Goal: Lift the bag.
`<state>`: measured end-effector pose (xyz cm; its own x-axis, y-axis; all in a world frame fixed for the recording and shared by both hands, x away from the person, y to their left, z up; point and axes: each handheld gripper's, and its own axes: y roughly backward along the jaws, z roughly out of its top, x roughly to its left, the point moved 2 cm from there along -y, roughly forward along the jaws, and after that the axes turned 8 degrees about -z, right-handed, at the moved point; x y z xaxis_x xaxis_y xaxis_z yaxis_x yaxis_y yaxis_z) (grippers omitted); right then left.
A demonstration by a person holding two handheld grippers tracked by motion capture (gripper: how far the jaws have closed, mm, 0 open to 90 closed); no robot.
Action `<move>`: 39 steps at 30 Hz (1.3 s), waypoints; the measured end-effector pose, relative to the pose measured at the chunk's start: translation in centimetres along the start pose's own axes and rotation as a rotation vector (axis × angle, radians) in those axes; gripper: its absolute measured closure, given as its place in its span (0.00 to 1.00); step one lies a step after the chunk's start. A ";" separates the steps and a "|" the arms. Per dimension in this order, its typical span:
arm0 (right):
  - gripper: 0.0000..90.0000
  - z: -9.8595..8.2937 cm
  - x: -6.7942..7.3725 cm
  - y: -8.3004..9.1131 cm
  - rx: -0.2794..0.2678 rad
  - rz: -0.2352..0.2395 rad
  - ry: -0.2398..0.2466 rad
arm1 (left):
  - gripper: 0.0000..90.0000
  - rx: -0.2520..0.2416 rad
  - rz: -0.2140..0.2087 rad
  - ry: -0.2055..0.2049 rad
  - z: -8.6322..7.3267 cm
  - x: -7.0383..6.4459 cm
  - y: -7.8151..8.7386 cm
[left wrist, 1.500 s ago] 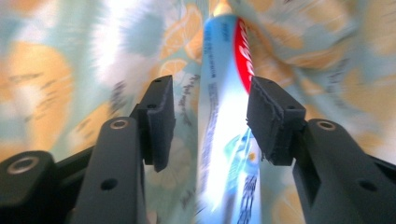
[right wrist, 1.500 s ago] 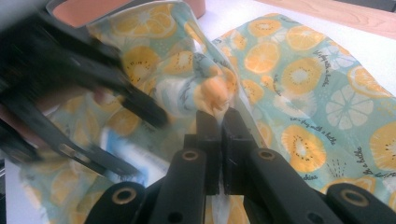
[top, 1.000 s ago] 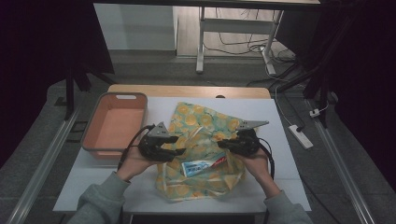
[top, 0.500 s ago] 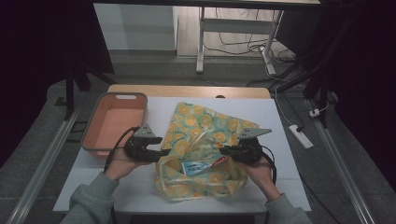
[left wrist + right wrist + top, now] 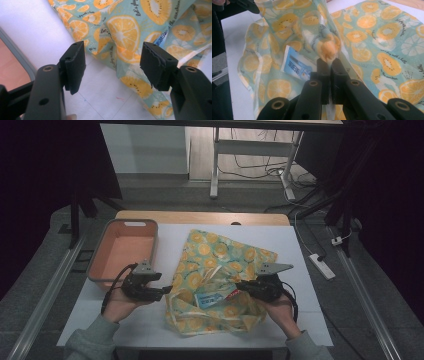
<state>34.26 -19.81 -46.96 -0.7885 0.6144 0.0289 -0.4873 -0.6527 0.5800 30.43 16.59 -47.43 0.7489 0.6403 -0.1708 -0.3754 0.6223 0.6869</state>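
My right claw (image 5: 329,65) is clamped on the cloth (image 5: 220,265); I'd close the gaping left claw (image 5: 115,65) on its near edge before lifting.

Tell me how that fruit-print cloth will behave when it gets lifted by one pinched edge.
The fruit-print cloth is probably floppy: it folds and bunches where the right gripper pinches it. It likely weighs little, since that small pinch holds a fold up. The blue packet lying on it may slide off if it tilts.

The cloth (image 5: 215,265) is thin, printed fabric, softly creased; the tube (image 5: 295,64) looks glossy plastic; the tray (image 5: 105,250) is matt plastic; the table (image 5: 305,270) is smooth white.
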 end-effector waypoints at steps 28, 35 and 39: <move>0.71 -0.6 -0.4 0.5 0.030 -0.029 0.000 | 0.91 0.150 -0.026 -0.051 0.5 -2.2 -4.2; 0.27 -0.5 1.4 5.0 -0.024 -0.190 -0.029 | 0.97 0.155 -0.098 -0.047 0.3 -2.0 -3.5; 0.23 -3.1 1.9 6.4 0.060 -0.299 -0.099 | 0.97 0.152 -0.114 -0.050 0.2 -2.0 -3.4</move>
<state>28.49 -24.18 -45.76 -0.5720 0.8170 -0.0731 -0.6669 -0.4114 0.6213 30.33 13.14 -49.28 0.8093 0.5441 -0.2214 -0.2023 0.6121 0.7645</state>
